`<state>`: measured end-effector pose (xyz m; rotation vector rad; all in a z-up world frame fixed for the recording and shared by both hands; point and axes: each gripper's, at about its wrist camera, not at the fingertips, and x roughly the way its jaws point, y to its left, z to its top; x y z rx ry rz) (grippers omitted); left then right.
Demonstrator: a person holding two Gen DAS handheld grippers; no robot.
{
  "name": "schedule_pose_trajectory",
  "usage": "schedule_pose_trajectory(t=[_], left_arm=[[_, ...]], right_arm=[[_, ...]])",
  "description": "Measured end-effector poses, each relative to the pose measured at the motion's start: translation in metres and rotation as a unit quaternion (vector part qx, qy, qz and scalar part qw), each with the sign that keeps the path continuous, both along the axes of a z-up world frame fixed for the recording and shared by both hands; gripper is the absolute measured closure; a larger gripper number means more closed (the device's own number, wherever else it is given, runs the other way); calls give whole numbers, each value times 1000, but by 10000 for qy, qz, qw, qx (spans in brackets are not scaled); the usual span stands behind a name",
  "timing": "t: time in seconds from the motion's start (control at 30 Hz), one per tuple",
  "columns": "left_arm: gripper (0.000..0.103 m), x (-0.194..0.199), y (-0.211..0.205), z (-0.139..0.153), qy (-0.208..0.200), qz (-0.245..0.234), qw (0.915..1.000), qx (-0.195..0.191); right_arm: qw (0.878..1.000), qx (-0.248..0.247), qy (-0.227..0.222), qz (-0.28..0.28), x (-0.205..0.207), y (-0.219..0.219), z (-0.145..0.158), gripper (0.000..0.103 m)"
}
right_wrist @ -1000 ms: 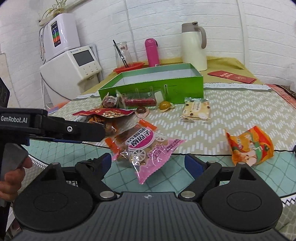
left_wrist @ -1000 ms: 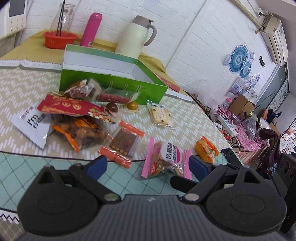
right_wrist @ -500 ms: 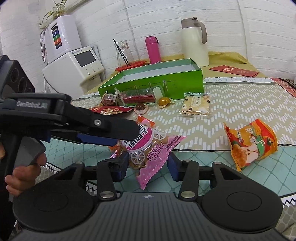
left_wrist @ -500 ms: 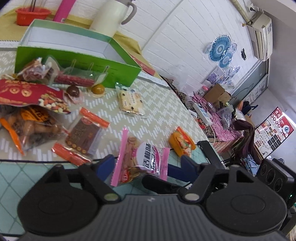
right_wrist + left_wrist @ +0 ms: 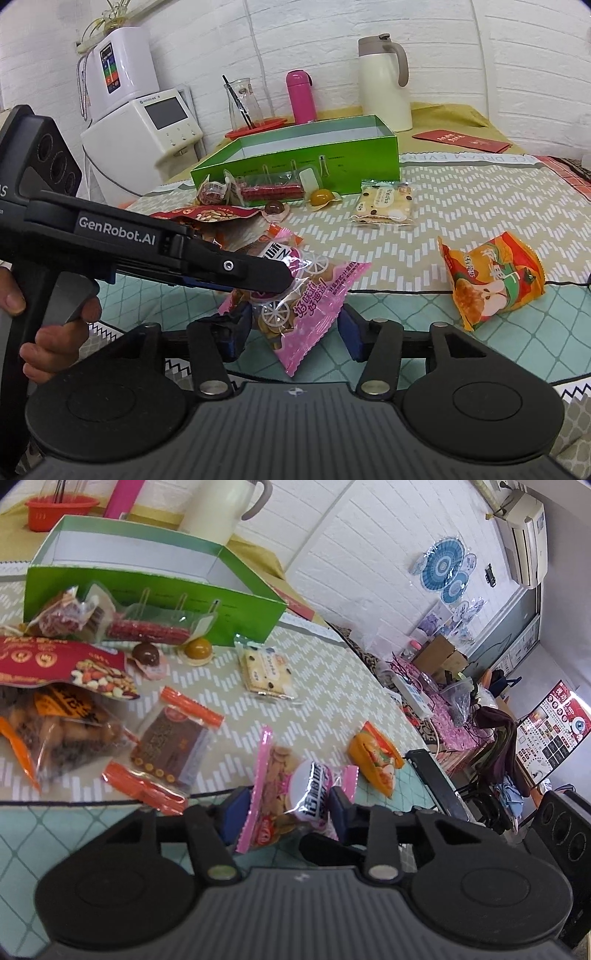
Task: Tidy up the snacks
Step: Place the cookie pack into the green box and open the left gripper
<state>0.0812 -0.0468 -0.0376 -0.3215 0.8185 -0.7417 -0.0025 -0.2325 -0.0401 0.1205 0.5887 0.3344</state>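
Observation:
A pink bag of wheel-shaped biscuits (image 5: 291, 794) (image 5: 299, 299) lies near the table's front edge. My left gripper (image 5: 284, 812) is shut on one end of it. My right gripper (image 5: 291, 328) is shut on its other end, and the left gripper's black fingers (image 5: 240, 271) cross above the bag in the right wrist view. An open green box (image 5: 306, 155) (image 5: 155, 579) stands at the back. Loose snacks lie in front of it: an orange bag (image 5: 491, 277) (image 5: 375, 760), a biscuit pack (image 5: 384, 203) (image 5: 266, 672), a red nut bag (image 5: 62, 664).
A cream jug (image 5: 384, 85), a pink flask (image 5: 301, 96) and a glass carafe in a red dish (image 5: 243, 107) stand behind the box. A white appliance (image 5: 140, 136) sits at the back left. A brown snack pack (image 5: 173, 746) and round candies (image 5: 197, 650) lie on the tablecloth.
Both grippers have moved in on the pink biscuit bag and closed on it from opposite ends. The left gripper has swung right and come down over the bag.

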Motion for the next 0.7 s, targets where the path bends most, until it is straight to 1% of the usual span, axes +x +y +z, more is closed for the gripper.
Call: schedule_pose_trajectory(t=[0.03, 0.1, 0.2, 0.4, 0.57, 0.63, 0.7], left_arm=[[73, -1, 0, 1, -17, 14, 10000, -7], [74, -3, 0, 5, -101, 58, 9999, 3], [74, -7, 5, 19, -295, 143, 9995, -43], [74, 4, 24, 67, -914, 371, 9950, -133], [74, 28, 43, 100, -1308, 692, 9890, -44], [74, 43, 52, 109, -1378, 801, 9872, -31], [74, 61, 63, 115, -1356, 906, 9866, -73]], right_arm=[[10000, 6, -14, -27, 0, 0, 0, 29], [9999, -40, -68, -68, 0, 2, 5, 34], [9996, -160, -220, -3, 2, 6, 17, 34], [9960, -268, -813, 260, 23, 20, 56, 34], [9921, -119, -1147, 492, 59, 34, 79, 34], [9908, -71, -1224, 565, 79, 41, 86, 34], [9899, -53, -1269, 630, 98, 48, 90, 34]])
